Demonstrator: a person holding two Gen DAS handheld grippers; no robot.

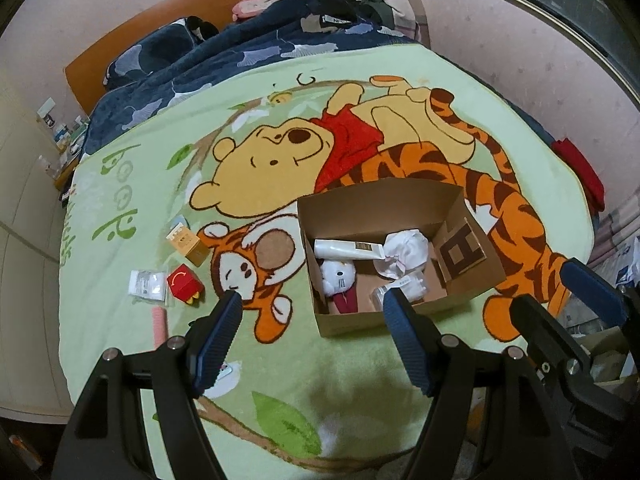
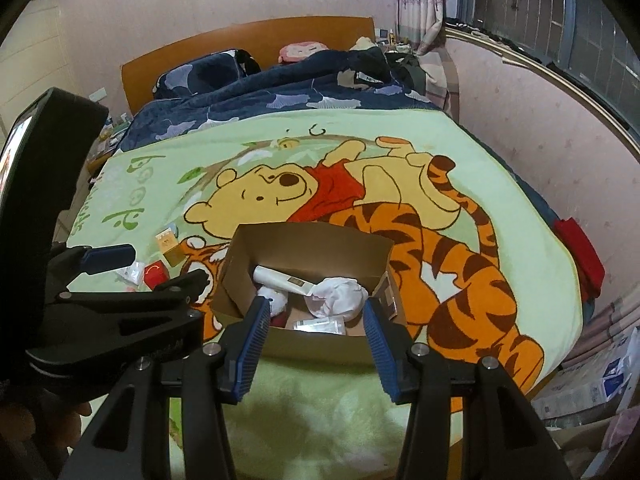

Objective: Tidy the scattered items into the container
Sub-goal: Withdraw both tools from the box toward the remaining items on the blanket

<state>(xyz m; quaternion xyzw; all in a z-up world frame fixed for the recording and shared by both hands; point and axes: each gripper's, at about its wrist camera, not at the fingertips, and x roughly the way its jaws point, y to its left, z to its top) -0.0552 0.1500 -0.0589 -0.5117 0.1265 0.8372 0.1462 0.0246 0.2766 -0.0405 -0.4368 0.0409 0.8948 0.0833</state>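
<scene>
An open cardboard box [image 1: 352, 210] [image 2: 304, 240] stands on the bed. It holds a white tube [image 1: 348, 249], a white plush toy [image 1: 338, 276], a crumpled white cloth [image 1: 406, 248] and a clear packet [image 2: 320, 325]. Left of the box lie an orange carton [image 1: 188, 245], a red toy box [image 1: 185, 283], a white sachet [image 1: 147, 286] and a pink stick [image 1: 159, 326]. My left gripper [image 1: 314, 298] is open and empty, above the blanket at the box's near left corner. My right gripper [image 2: 314, 304] is open and empty, above the box's near wall.
A green cartoon blanket [image 1: 360, 360] covers the bed. A dark blue duvet [image 1: 240, 56] and pillows lie by the wooden headboard [image 1: 168, 24]. A red cloth [image 1: 580, 168] hangs at the right edge. The pink wall is close on the right, a cluttered side table on the left.
</scene>
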